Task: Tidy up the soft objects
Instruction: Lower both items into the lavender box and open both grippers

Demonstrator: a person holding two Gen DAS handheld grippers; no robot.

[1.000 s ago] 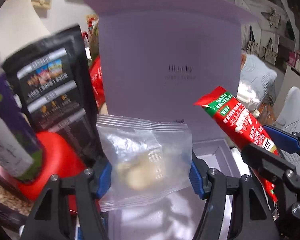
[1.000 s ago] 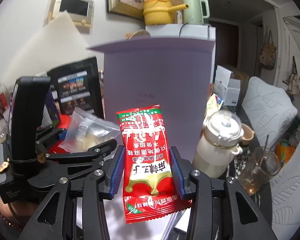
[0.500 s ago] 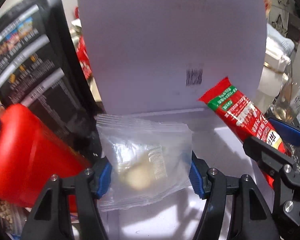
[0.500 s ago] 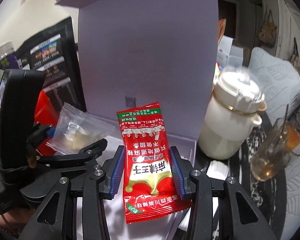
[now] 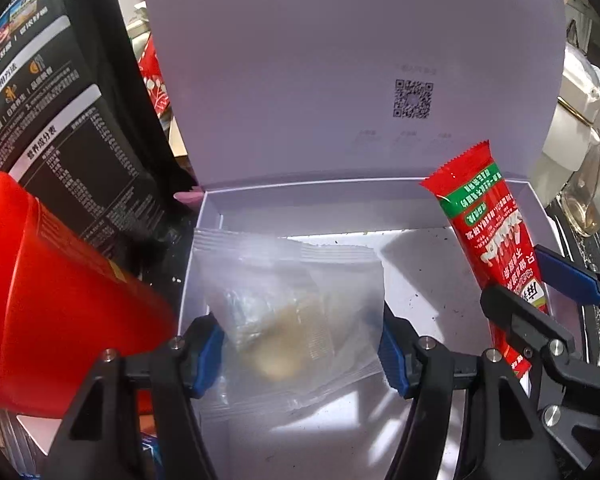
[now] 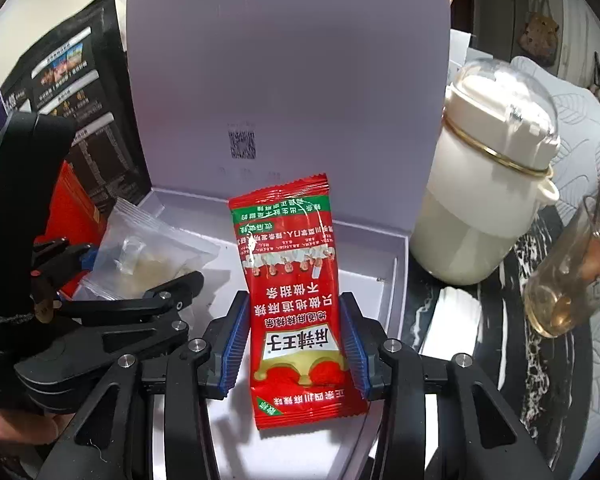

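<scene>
1. The open box (image 5: 416, 248) sits at the middle of the table (image 6: 440, 304), its lid (image 5: 340, 60) standing upright along the far edge.
2. The left hand-held gripper (image 5: 300, 344) holds the clear packet (image 5: 288, 312) over the box's left half.
3. The right hand-held gripper (image 6: 296, 344) holds the snack sachet (image 6: 296, 300) over the right half.
4. A printed pouch (image 5: 60, 120) stands left of the lid, a canister (image 5: 52, 300) nearer.
5. A jug (image 6: 484, 184) stands right of the box, a glass (image 6: 568, 276) further right.
</scene>
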